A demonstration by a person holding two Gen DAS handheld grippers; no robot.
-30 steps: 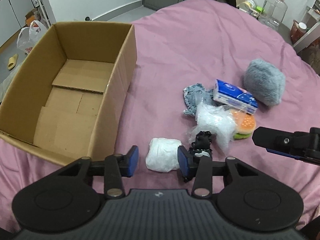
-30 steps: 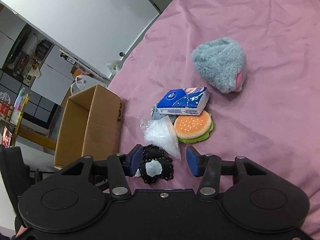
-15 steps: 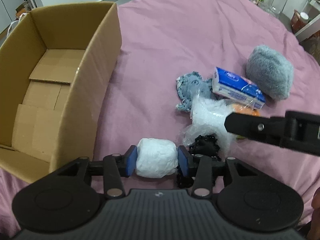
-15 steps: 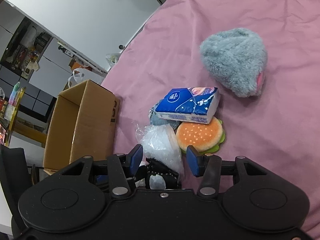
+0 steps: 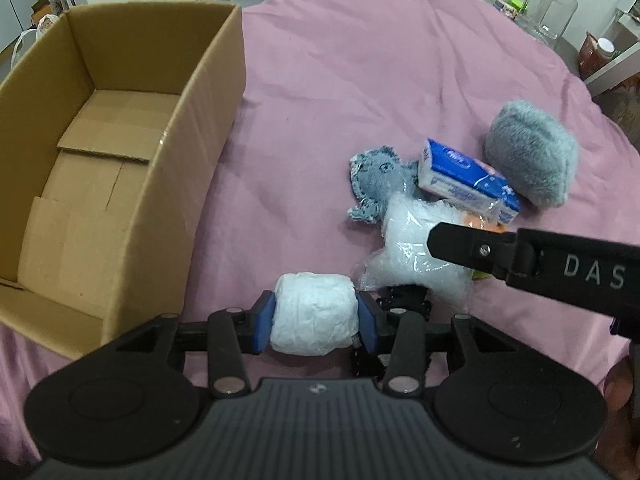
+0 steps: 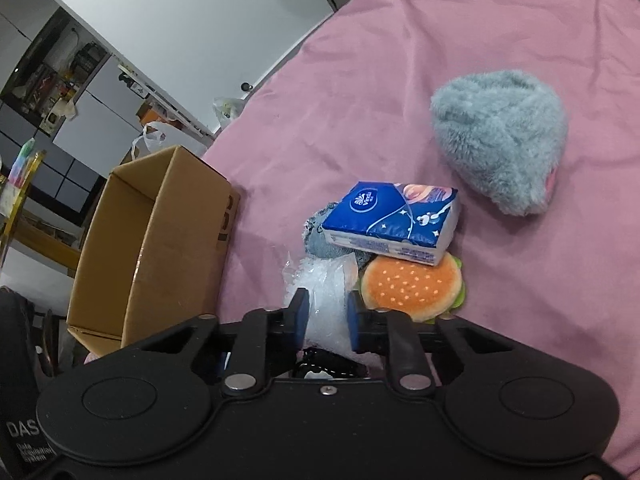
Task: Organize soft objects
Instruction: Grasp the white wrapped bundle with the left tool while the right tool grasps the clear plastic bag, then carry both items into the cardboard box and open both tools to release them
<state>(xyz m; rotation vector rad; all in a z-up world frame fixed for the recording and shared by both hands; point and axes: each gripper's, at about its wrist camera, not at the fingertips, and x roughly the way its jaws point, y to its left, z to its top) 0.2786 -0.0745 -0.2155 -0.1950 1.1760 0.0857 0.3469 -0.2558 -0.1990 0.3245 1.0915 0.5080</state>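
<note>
- Soft objects lie clustered on the pink bedspread (image 5: 360, 80), right of the open cardboard box (image 5: 120, 152).
- Grey fluffy plush (image 6: 500, 140) sits apart at the far right.
- Blue tissue pack (image 6: 392, 220) rests partly on the burger plush (image 6: 412, 288) and a grey knitted toy (image 5: 372, 184).
- Clear plastic bag (image 6: 328, 300) (crinkled, white filling) is pinched between the blue pads of the right gripper (image 6: 325, 316).
- White wrapped bundle (image 5: 314, 314) is clamped in the left gripper (image 5: 316, 318), near the box's corner.
- Small black toy (image 5: 404, 300) lies beside it, mostly hidden.
</note>
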